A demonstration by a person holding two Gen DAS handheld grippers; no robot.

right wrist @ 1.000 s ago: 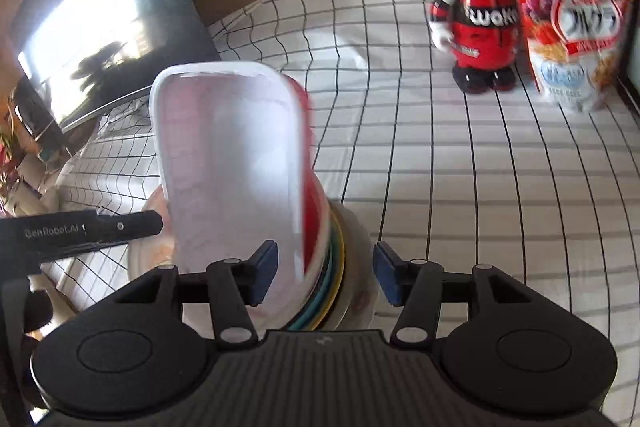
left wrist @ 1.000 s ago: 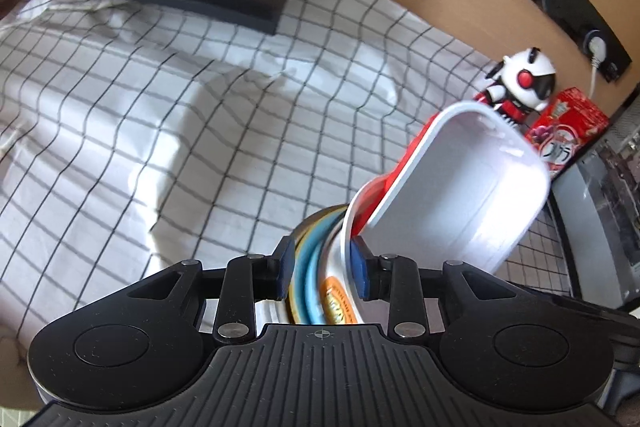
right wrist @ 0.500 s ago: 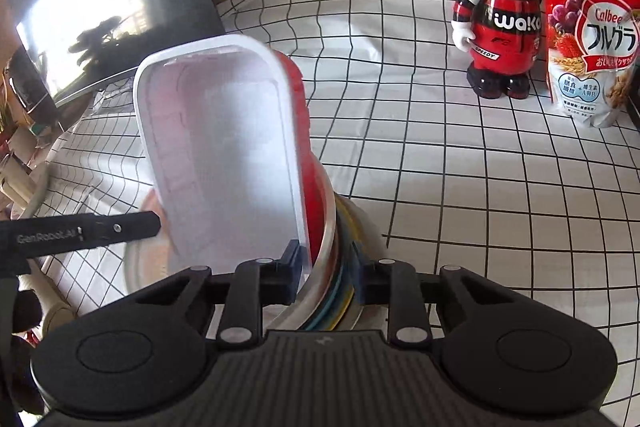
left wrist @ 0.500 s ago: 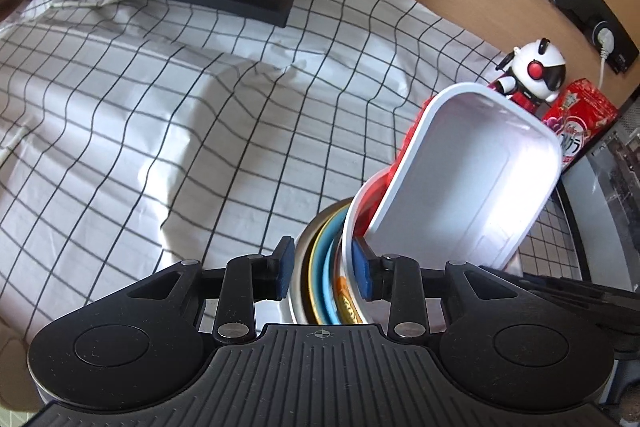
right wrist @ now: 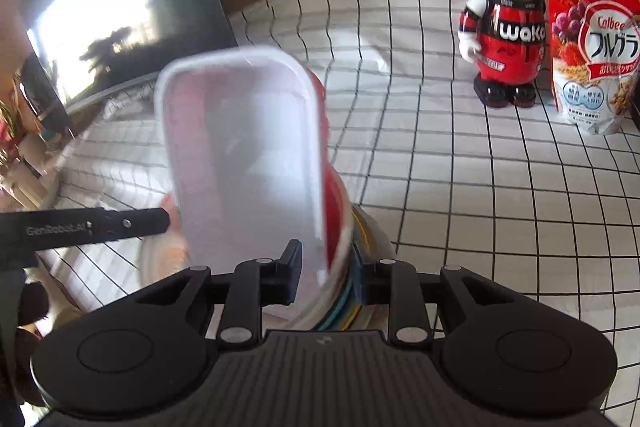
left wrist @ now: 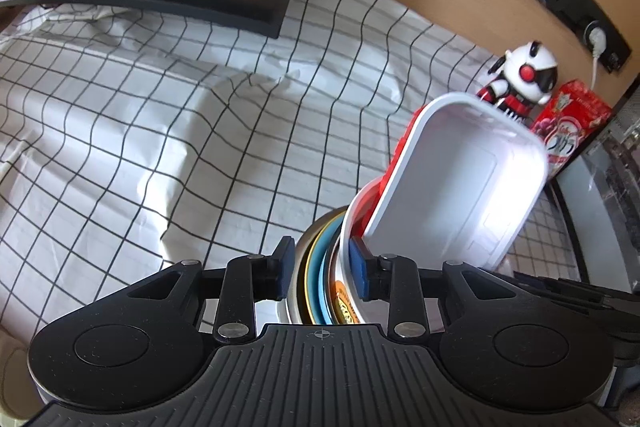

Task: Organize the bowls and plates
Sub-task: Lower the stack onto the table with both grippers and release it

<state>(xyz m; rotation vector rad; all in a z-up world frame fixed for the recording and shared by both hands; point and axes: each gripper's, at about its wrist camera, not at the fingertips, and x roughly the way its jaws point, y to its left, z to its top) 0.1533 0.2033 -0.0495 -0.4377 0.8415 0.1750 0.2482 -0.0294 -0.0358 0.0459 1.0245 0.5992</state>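
Both grippers hold one stack of dishes (left wrist: 320,287) up on its edge, above the checked cloth (left wrist: 140,147). The left gripper (left wrist: 322,265) is squeezed onto the stack's left side, and the right gripper (right wrist: 328,273) is squeezed onto its right side. To do this well, both should probably move together and slowly, so nothing slips out. The stack has thin round plates, yellow and blue, with a red bowl (left wrist: 374,195). A white box-shaped dish (left wrist: 464,179) sticks up highest.

"Calbee" and "フルグラ" are printed on the red cereal bag (right wrist: 596,35). "waka" is marked on the robot figurine (right wrist: 506,23). "GenRobot.AI" is printed on the black bar (right wrist: 80,227).
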